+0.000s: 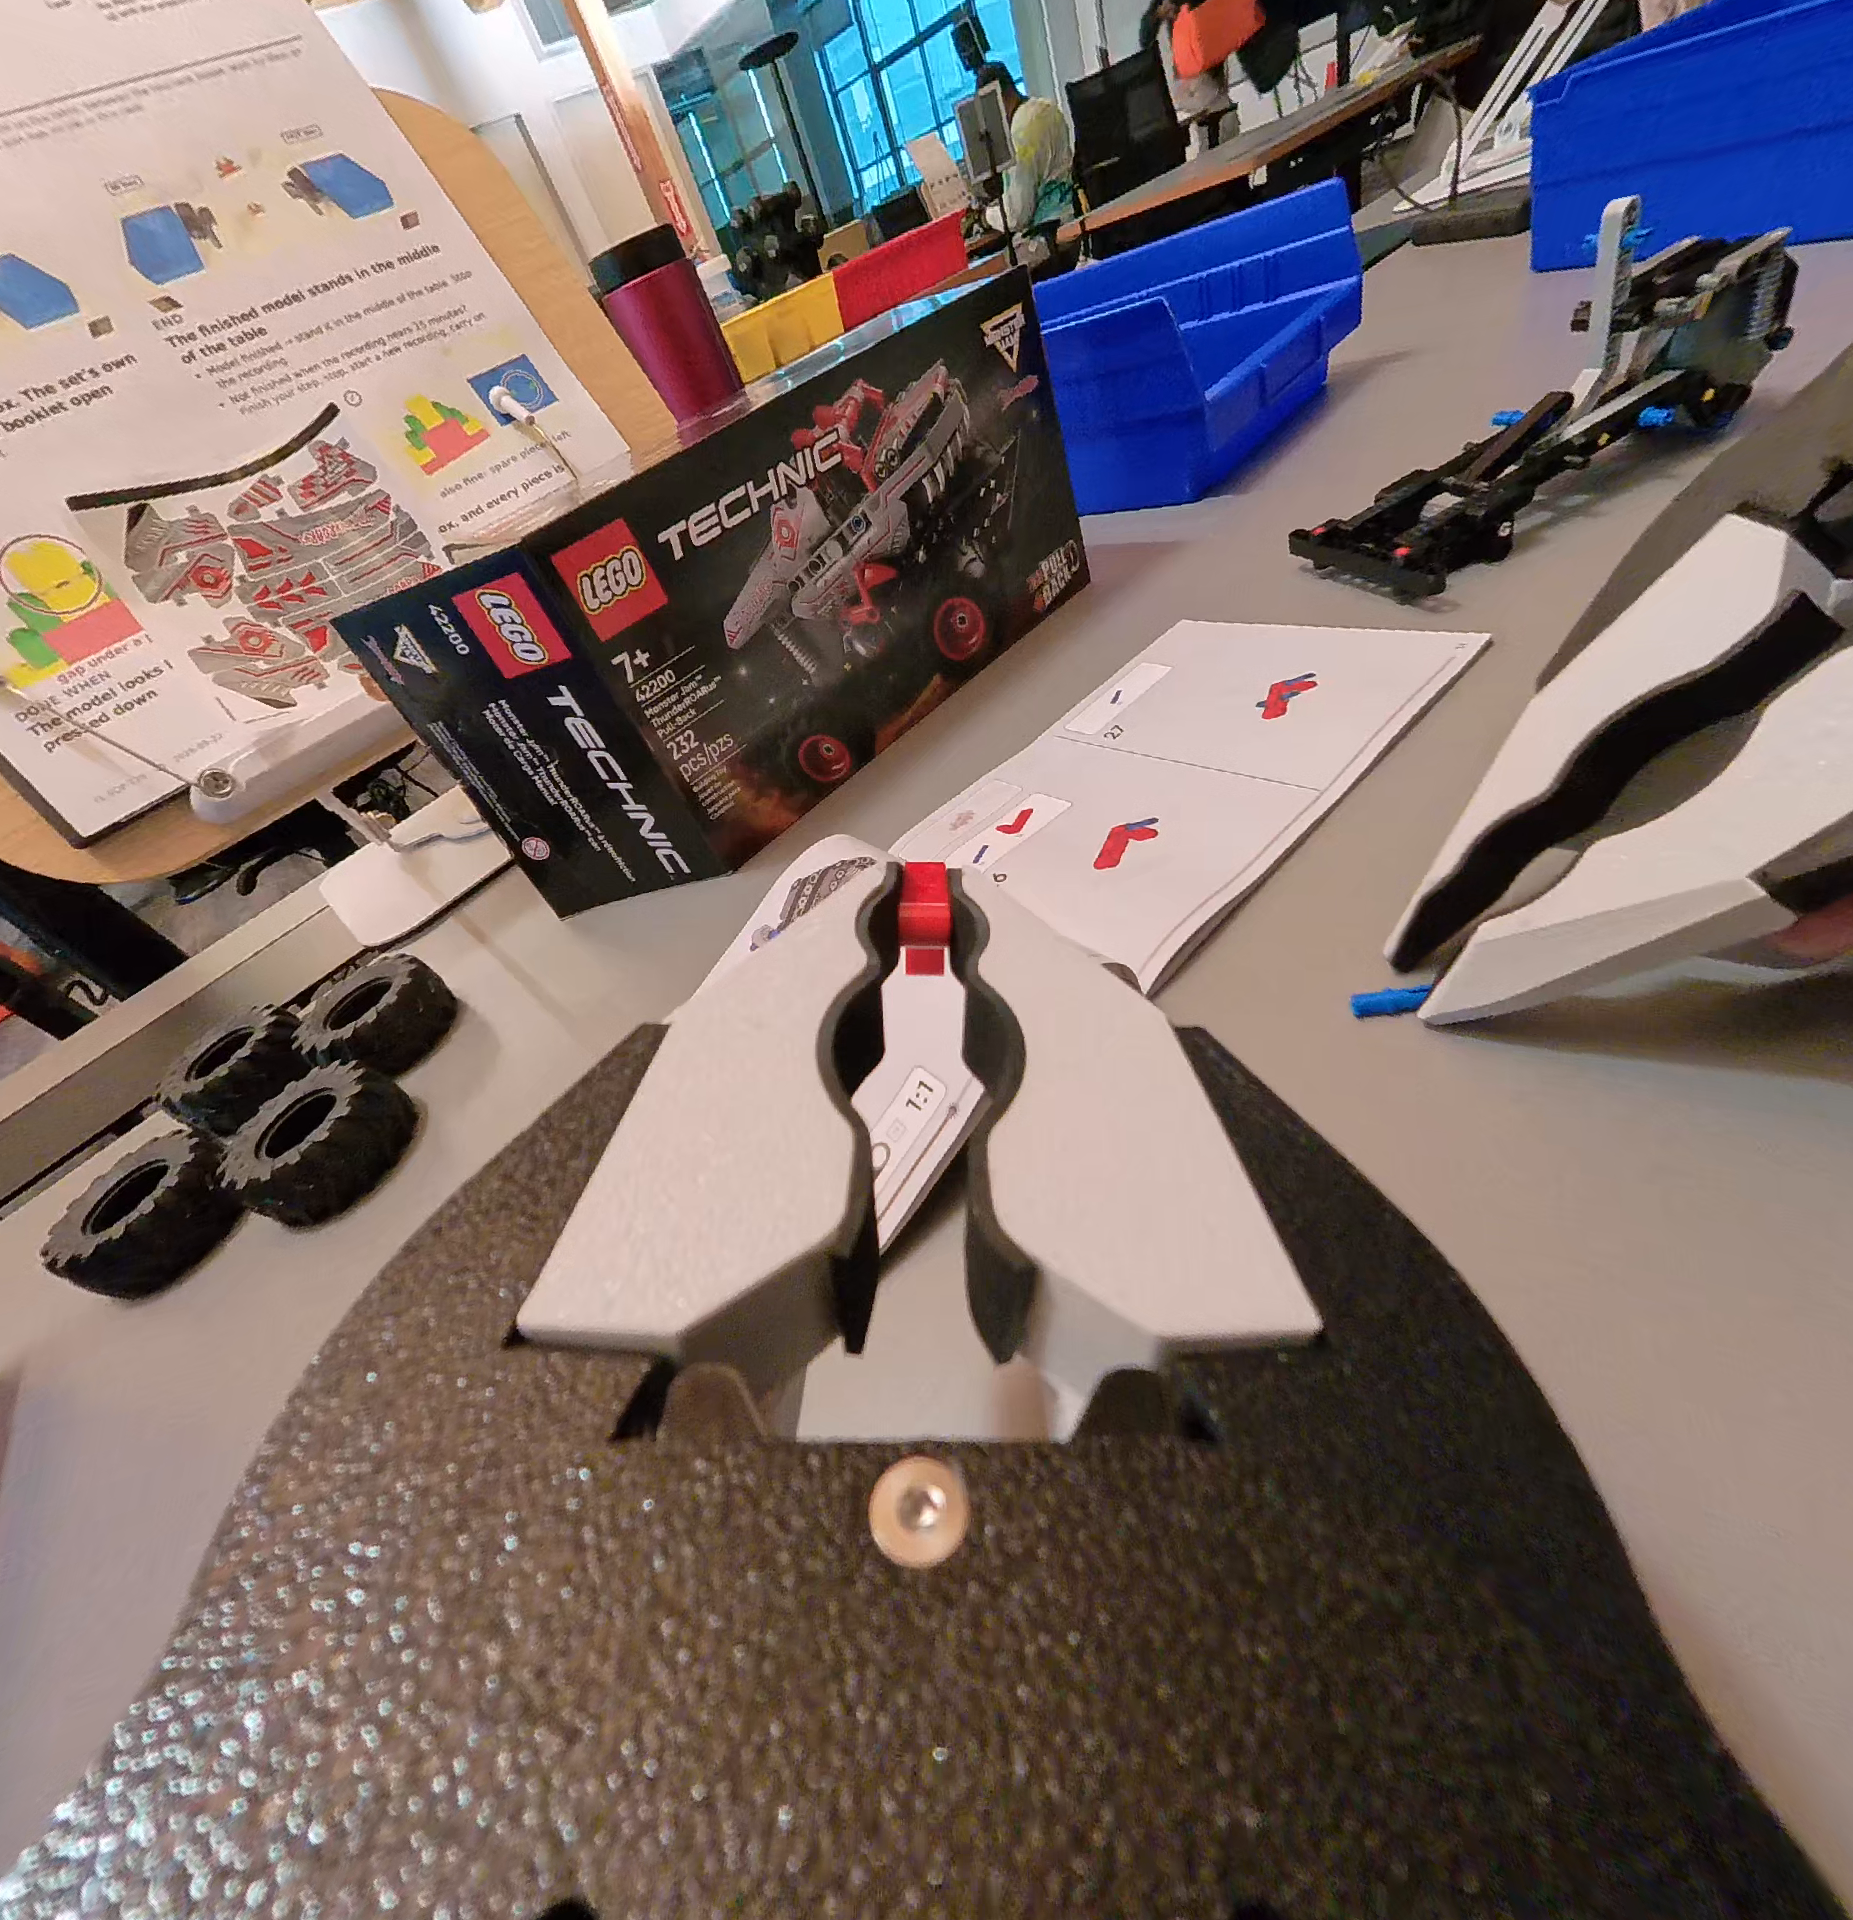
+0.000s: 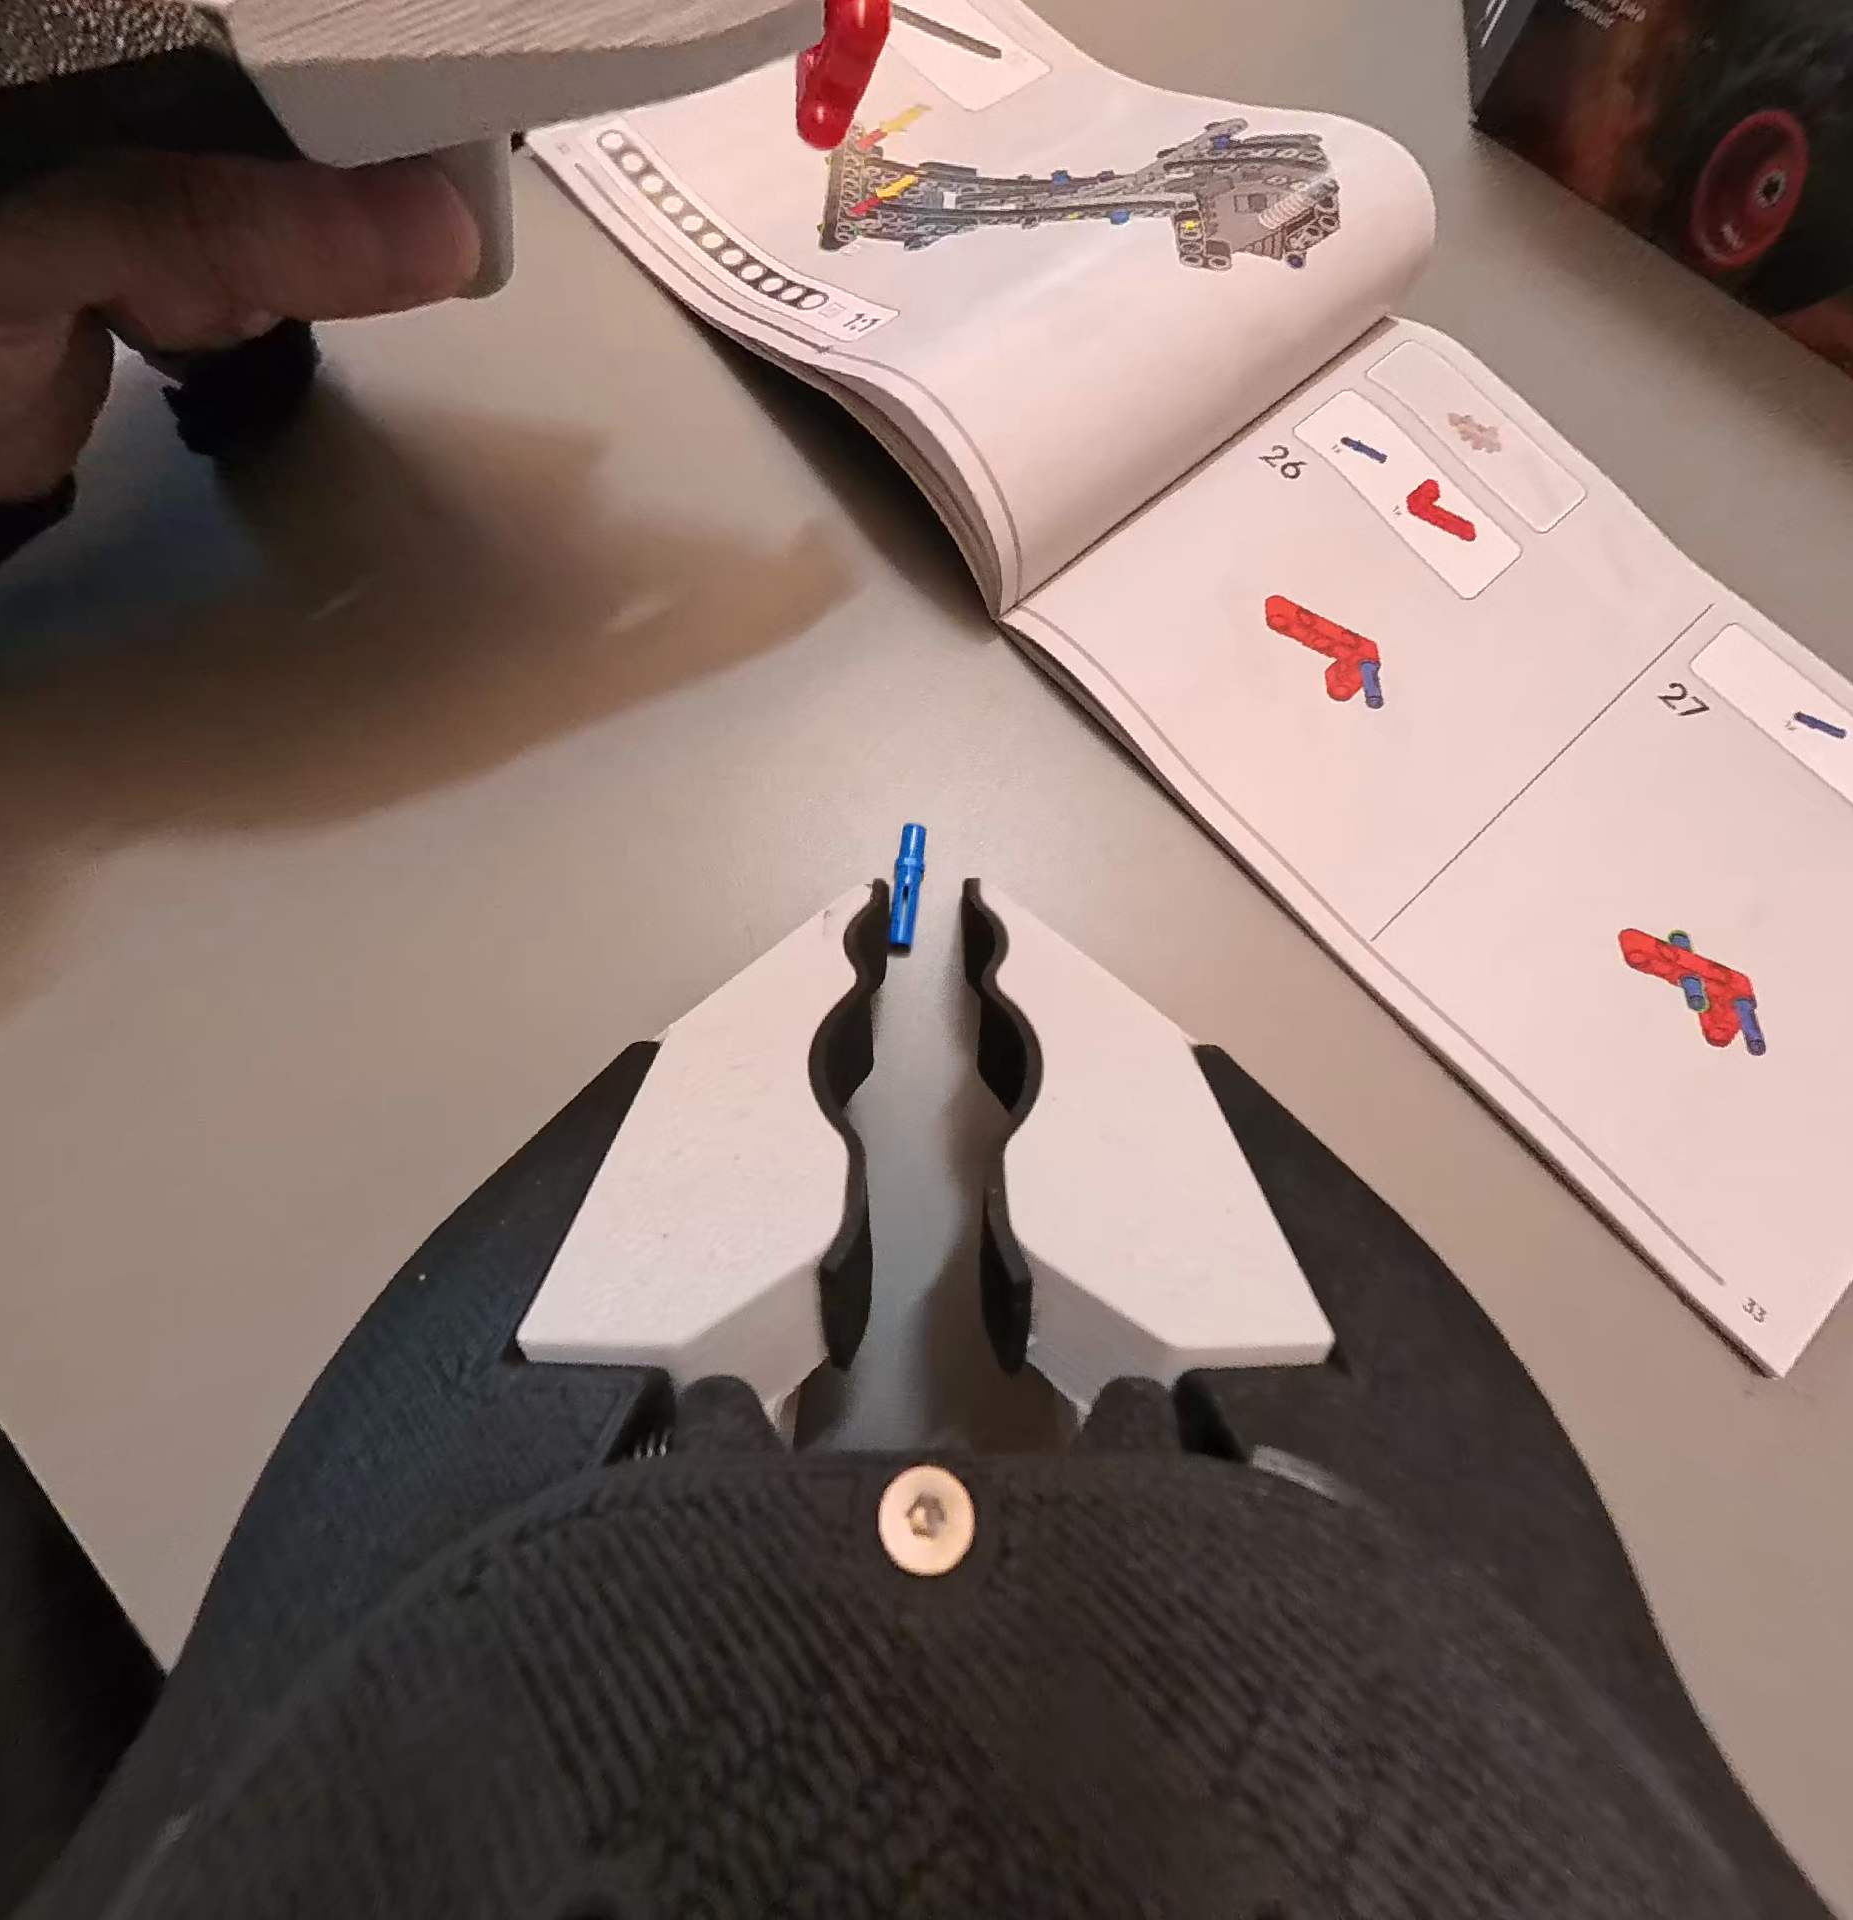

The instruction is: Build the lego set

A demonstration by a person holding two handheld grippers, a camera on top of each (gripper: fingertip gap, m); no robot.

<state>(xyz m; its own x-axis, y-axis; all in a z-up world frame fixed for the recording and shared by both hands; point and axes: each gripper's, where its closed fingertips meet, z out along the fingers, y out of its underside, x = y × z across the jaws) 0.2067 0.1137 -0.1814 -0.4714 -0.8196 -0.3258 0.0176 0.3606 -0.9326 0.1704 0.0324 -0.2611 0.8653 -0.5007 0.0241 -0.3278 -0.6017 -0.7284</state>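
While mostly hidden, red piece point(image 1: 923, 902) seems pinched.

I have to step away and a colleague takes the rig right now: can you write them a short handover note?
Left gripper: shut on the red piece, held above the open booklet.
Right gripper: open, low over the table, the blue pin lying between its fingertips, not yet gripped.
Elsewhere: the part-built black chassis sits far right near the blue bins; four black tyres lie loose at left; the set's box stands behind the booklet.
Done: chassis started, red piece picked up.
Left: probably grip the pin, push it into the red piece, add the result to the chassis, then continue; tyres still unmounted.
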